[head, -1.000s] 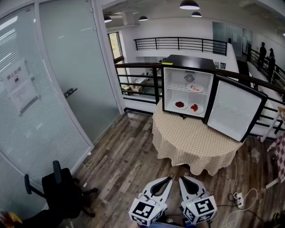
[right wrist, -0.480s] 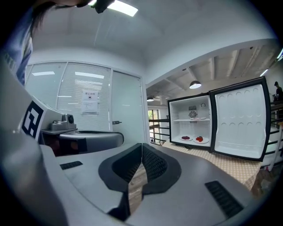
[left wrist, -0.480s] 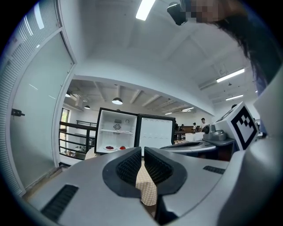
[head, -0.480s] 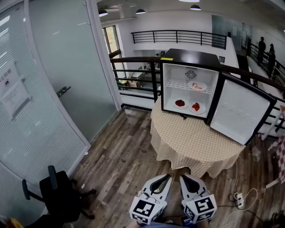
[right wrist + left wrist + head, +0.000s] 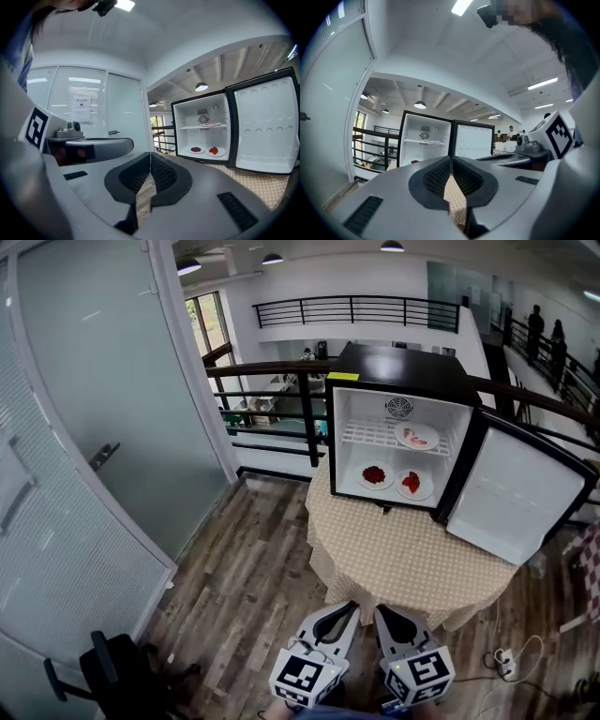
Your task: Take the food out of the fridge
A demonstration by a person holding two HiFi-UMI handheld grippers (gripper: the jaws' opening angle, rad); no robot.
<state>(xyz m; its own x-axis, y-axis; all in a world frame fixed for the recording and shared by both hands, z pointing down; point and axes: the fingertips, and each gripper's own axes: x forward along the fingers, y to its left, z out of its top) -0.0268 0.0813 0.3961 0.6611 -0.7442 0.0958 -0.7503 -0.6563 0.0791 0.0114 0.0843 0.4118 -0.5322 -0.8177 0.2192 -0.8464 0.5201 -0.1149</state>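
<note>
No text is legible. A paper notice [image 5: 81,108] on the glass partition [image 5: 56,89] carries dark print, too small to read. A yellow sticker [image 5: 343,376] at the top front left corner of the fridge [image 5: 403,362] is unreadable. The marker cube [image 5: 303,678] on the left gripper [image 5: 349,607], and the one on the right gripper [image 5: 382,611], show black-and-white square code patterns only.

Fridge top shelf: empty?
No, a plate with food sits on the upper wire shelf of the open fridge.
</note>
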